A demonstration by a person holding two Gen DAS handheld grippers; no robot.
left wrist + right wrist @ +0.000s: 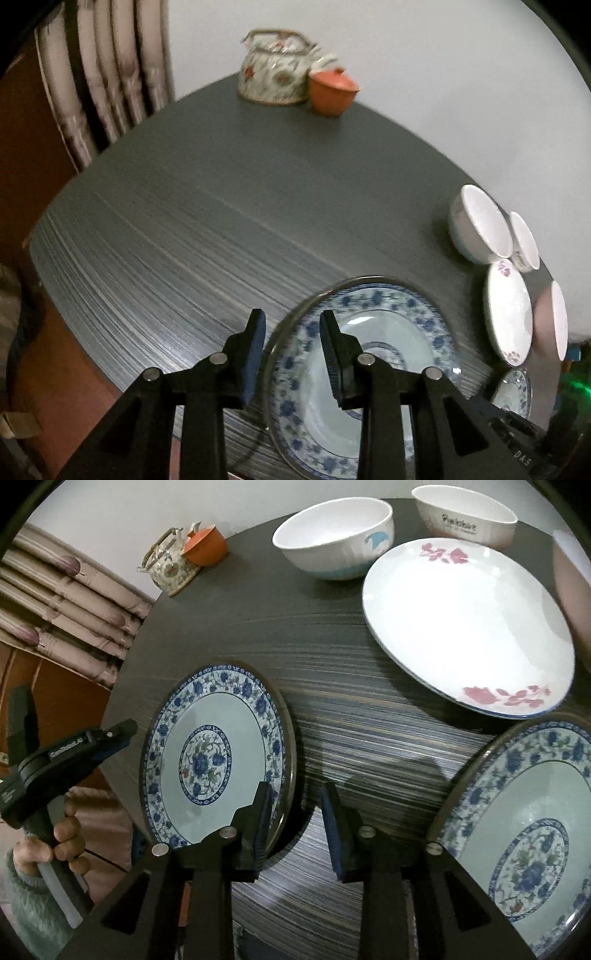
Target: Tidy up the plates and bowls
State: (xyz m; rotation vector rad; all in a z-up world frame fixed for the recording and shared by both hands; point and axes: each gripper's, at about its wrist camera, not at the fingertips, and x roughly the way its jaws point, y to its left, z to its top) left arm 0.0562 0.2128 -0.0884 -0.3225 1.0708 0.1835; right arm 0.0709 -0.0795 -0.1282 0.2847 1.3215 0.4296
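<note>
Blue-patterned plate point(218, 753) lies just left of my right gripper point(295, 829) — fingers spread, empty; my left gripper point(291, 356) straddles its rim, parted too.

The desk point(351, 686) is dark grey with fine pale streaks. Two plates point(218, 753) point(524, 834) carry blue flower borders around pale blue-green centres with a blue medallion; a third plate point(469, 627) is white with pink blossoms. The bowls point(332, 535) are white, the cup point(205, 546) orange, the teapot point(171, 568) cream and floral.
</note>
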